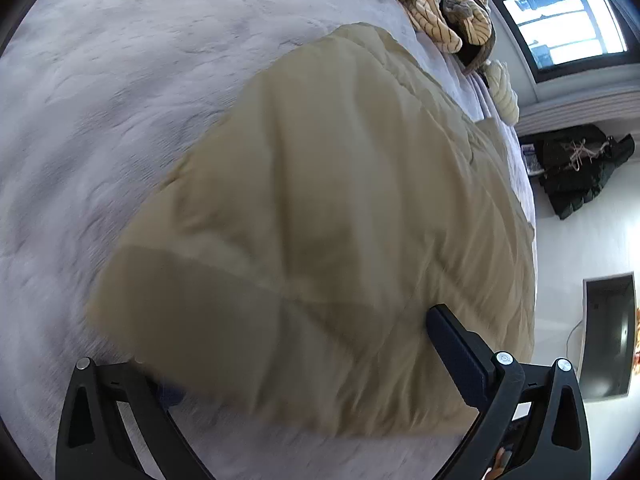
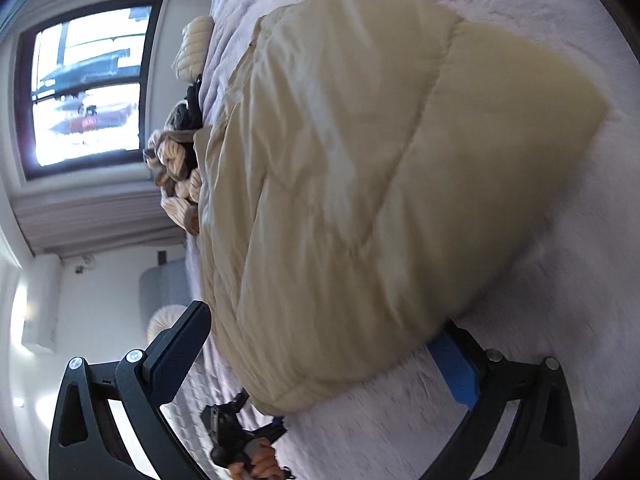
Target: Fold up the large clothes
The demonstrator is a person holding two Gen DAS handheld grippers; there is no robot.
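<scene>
A large beige quilted garment (image 1: 340, 200) lies spread on a pale lilac bed cover (image 1: 100, 100). Its near edge fills the space between the wide-apart fingers of my left gripper (image 1: 304, 356); the right finger (image 1: 456, 352) shows, the left one is mostly hidden under the cloth. In the right wrist view the same garment (image 2: 380, 160) lies between the open fingers of my right gripper (image 2: 320, 344), its near corner draped over the right finger (image 2: 456, 368). The left gripper's body (image 2: 236, 436), held by a hand, shows below.
A pile of cream-and-brown striped clothes (image 1: 440, 4) lies at the far edge of the bed by a window (image 1: 560, 16); it also shows in the right wrist view (image 2: 180, 176). Dark clothing (image 1: 580, 168) lies on the white floor beside a dark screen (image 1: 608, 332).
</scene>
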